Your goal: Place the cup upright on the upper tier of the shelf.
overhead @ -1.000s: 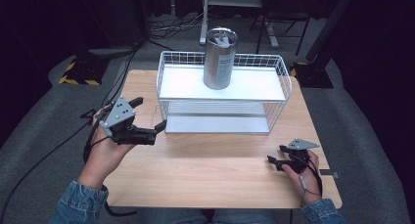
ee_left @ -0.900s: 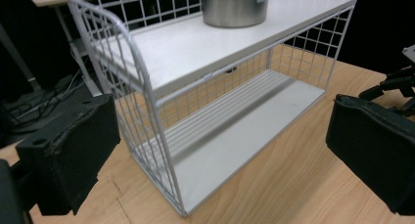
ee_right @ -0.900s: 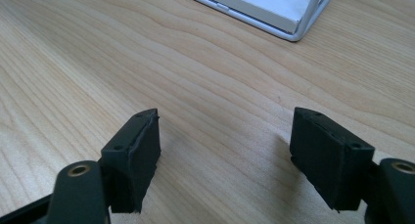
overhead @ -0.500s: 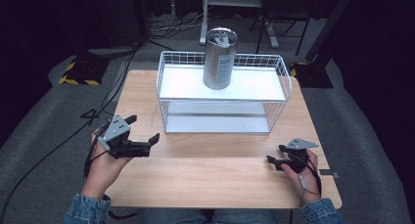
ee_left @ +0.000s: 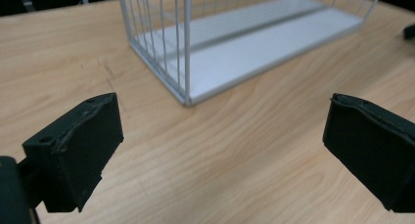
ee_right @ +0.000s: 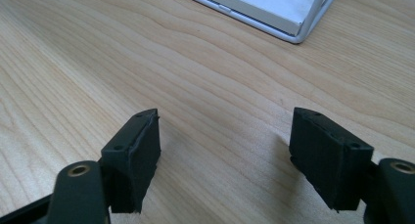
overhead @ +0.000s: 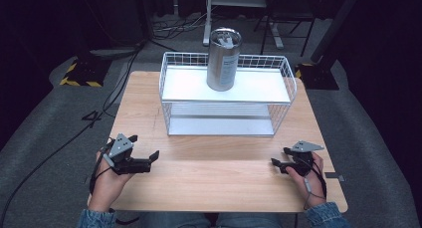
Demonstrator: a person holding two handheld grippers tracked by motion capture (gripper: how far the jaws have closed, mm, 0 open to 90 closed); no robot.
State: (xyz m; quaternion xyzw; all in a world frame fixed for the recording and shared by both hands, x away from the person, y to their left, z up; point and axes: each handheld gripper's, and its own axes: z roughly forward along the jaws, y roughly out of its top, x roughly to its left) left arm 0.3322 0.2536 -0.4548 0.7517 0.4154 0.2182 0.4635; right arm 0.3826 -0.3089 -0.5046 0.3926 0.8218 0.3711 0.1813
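On the pale wooden table [overhead: 214,178], both black two-jaw grippers, left [overhead: 149,160] and right [overhead: 276,163], are held wide open and empty, hands low near the front edge

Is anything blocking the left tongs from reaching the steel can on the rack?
Partly: the can stands on the wire rack's top shelf behind a low rim. Only bare table separates the open left tongs from the rack.

One metal can [overhead: 223,59], on the rack's upper shelf, far centre. One white wire rack [overhead: 226,119], two shelves. One wooden bench [overhead: 209,175]. Two handheld grippers: left gripper [overhead: 145,158] near left, right gripper [overhead: 279,162] near right.
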